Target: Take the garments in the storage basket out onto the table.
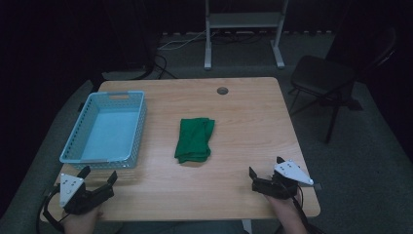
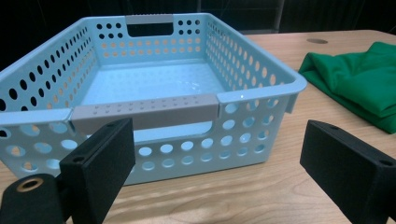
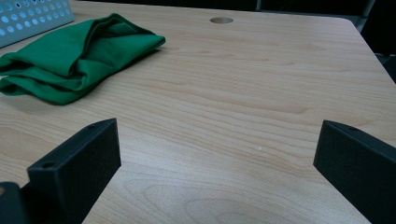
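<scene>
Two claws, both spread wide, both holding nothing. Left claw (image 1: 100, 176) sits at the near left corner of the tabletop (image 1: 243, 126), jaws far apart, pointed at the near end of the basket (image 1: 87, 158); in the left gripper view the jaws frame the basket's (image 2: 252, 126) near wall and grey handle strip without touching it, bare wood showing between jaw tips and basket. Right claw (image 1: 266, 167) rests near the near right corner, jaws equally wide, nothing between them but wood grain in the right gripper view; it is close to the right edge and the front edge. Cloth (image 1: 195, 139), green, folded and rumpled, lies flat near the middle of the tabletop, well apart from both claws, just right of the basket with a strip of bare wood between them. In the left gripper view the cloth (image 2: 359, 84) shows off to the right past the basket's corner; in the right gripper view the cloth (image 3: 74, 60) lies ahead and to the left, with a corner of the basket (image 3: 32, 16) beyond it. Basket is pale blue, perforated, hollow inside, its long side running along the left edge of the tabletop. Cable hole (image 1: 222, 90) near the far edge, centre. Open wood: a broad band across the near half between the two claws, and the whole right third from cloth to edge. Off the tabletop, a dark chair (image 1: 324, 75) stands to the far right and a grey frame (image 1: 243, 34) beyond the far edge.
</scene>
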A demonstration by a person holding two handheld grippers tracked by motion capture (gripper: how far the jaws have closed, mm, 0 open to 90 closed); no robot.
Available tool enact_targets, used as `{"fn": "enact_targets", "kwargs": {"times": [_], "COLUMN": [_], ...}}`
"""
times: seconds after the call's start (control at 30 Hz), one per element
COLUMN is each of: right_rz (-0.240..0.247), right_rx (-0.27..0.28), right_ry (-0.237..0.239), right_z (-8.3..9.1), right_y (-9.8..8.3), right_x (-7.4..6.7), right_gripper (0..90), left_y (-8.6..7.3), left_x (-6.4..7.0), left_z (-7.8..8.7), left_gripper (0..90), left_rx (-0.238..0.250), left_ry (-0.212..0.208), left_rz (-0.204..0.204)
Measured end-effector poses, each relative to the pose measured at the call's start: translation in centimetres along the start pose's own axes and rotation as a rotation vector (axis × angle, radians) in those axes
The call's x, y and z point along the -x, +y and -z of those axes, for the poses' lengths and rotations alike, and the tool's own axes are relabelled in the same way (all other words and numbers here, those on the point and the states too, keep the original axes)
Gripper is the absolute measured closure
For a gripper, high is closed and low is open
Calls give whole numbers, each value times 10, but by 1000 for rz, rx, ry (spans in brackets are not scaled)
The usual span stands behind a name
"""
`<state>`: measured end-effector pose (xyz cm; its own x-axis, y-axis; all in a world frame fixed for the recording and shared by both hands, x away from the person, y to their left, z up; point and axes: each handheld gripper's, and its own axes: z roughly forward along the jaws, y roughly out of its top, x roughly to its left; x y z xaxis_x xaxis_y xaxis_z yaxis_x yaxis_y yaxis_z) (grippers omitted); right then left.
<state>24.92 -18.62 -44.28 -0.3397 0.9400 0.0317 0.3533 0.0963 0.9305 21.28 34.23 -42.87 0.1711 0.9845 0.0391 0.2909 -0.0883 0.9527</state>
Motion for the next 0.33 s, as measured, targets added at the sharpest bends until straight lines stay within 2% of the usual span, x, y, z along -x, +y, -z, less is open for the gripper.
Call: {"fn": "enact_targets", "kwargs": {"times": [0.13, 0.2, 0.33], "right_rz": [-1, -4, -8], "right_rx": [1, 1, -1], "right_ry": [2, 4, 5], "right_z": [0, 0, -1], "right_y": [0, 0, 0], "right_x": [0, 0, 1], "right_gripper": [0, 0, 0], "left_y": [-4, -3, -2], "left_x": [0, 1, 1], "left_z": [-2, -2, -2], "left_gripper": [99, 99, 99], "left_rx": [-15, -5, 1], "left_ry": [-1, 1, 0], "left_rz": [5, -5, 5]}}
